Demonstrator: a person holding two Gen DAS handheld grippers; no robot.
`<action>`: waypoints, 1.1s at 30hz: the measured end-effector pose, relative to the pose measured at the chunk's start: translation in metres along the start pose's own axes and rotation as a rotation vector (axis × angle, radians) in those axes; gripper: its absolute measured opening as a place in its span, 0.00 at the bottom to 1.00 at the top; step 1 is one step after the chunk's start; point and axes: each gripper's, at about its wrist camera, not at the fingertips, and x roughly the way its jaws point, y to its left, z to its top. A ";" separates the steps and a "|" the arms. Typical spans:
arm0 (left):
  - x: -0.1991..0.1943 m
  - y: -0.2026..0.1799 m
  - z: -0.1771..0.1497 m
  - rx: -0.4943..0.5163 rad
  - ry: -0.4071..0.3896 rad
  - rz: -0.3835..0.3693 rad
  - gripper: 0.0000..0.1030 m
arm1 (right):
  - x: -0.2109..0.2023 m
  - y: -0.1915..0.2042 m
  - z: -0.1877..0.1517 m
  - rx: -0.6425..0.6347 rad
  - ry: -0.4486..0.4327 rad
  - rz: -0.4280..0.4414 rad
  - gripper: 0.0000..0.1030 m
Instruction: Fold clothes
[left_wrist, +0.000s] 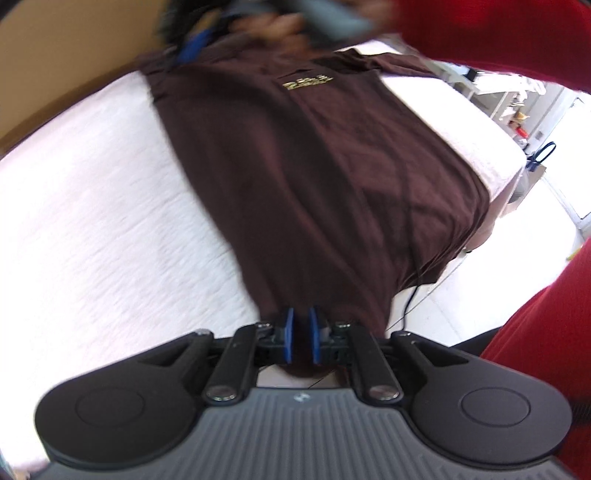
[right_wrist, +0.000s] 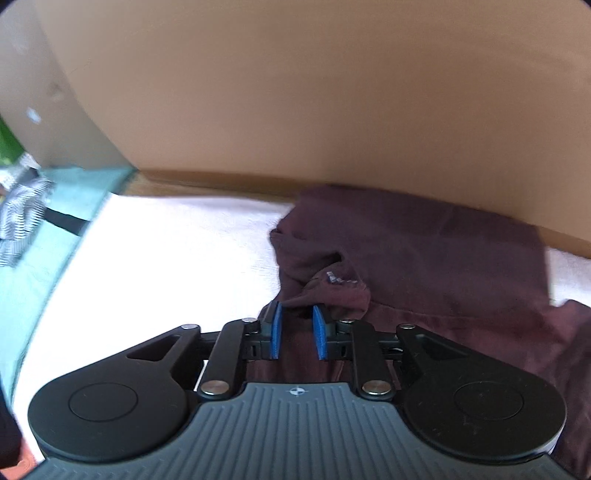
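The left claw (left_wrist: 300, 334) has its two blue pads (left_wrist: 288, 334) drawn close with only a narrow slit between them, and the hem end of the dark brown cotton T-shirt (left_wrist: 295, 166) runs into that slit, so it is clenched on the cloth. From there the shirt stretches away ahead of the claw, lying flat on the white textured bed cover (left_wrist: 92, 206), with a small gold printed logo (left_wrist: 308, 83) on the chest at the far end. To the claw's right the shirt's side edge hangs over the edge of the bed. Beyond the logo, at the far end of the shirt, the other gripper shows only as a dark blur with a person's hand; a red sleeve (left_wrist: 498, 33) crosses the upper right, and more red cloth fills the right edge.

The right claw (right_wrist: 297, 334) stands released: its blue pads (right_wrist: 276, 332) are apart with a clear gap, brown cloth lies under and between them, and neither pad presses on it. Just ahead of it the shirt (right_wrist: 424, 258) is bunched at the collar, where a small label (right_wrist: 334, 277) shows. To its left lies bare white cover (right_wrist: 166, 258), further left a teal sheet (right_wrist: 33, 266) with a striped black-and-white cloth (right_wrist: 22, 218) on it. Beyond the shirt rises a tan headboard panel (right_wrist: 295, 92).
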 end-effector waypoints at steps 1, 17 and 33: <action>-0.004 0.002 -0.003 -0.003 -0.007 -0.011 0.07 | -0.014 0.000 -0.011 -0.012 -0.008 -0.028 0.33; 0.014 -0.020 -0.028 0.181 0.029 -0.198 0.40 | -0.120 0.057 -0.214 0.047 0.145 -0.181 0.31; 0.035 -0.032 -0.028 0.038 0.003 -0.123 0.34 | -0.129 0.066 -0.236 0.074 0.193 0.021 0.32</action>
